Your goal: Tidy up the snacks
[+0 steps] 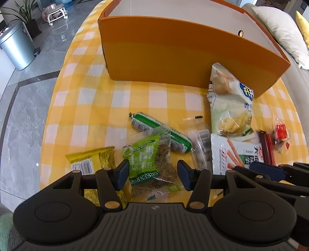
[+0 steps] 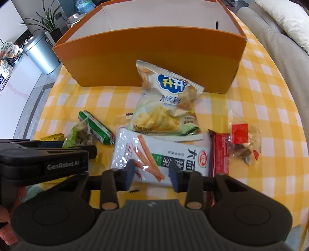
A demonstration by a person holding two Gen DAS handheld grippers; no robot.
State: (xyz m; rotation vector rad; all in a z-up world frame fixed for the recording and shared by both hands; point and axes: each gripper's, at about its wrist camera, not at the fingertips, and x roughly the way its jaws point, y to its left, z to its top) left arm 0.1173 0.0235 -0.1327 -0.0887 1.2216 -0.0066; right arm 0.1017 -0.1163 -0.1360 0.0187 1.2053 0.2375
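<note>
My left gripper (image 1: 153,174) is open, its jaws on either side of a green raisin packet (image 1: 149,164) on the yellow checked cloth (image 1: 92,108). My right gripper (image 2: 151,174) is open over the near end of a white spicy-stick packet (image 2: 164,154). A potato chip bag (image 2: 166,104) leans against the open orange box (image 2: 150,63). A green sausage (image 1: 160,133), a yellow packet (image 1: 92,161), a clear wrapper (image 1: 200,139), a red bar (image 2: 222,152) and a clear snack with a red label (image 2: 244,141) lie around.
The orange box (image 1: 183,50) stands at the back of the table. A metal bin (image 1: 16,46) and a plant (image 1: 27,15) stand on the floor to the left. A sofa with cushions (image 2: 280,38) is at the right.
</note>
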